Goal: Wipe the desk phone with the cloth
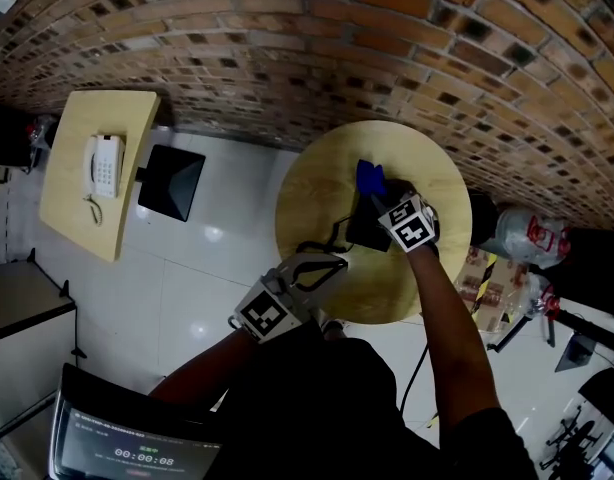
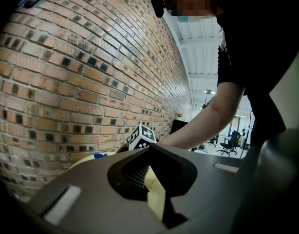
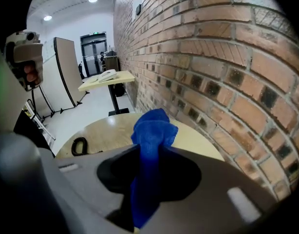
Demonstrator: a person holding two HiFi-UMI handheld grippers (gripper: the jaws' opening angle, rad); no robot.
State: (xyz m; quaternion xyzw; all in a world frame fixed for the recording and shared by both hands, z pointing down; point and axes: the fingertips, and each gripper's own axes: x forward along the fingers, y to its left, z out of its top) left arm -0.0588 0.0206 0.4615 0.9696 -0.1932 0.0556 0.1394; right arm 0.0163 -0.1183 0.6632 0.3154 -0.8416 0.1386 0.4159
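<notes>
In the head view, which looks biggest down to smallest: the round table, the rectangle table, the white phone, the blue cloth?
1. Round table
2. Rectangle table
3. White phone
4. Blue cloth

The cloth is partly hidden, so its last place is a bit unsure.

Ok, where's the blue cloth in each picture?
Head view: blue cloth on the round table, near the middle of the picture.
Left gripper view: only a tiny blue bit low down, left of centre; probably the cloth.
Right gripper view: in the middle, pinched between the jaws.
Shared landmark: the brick wall.
</notes>
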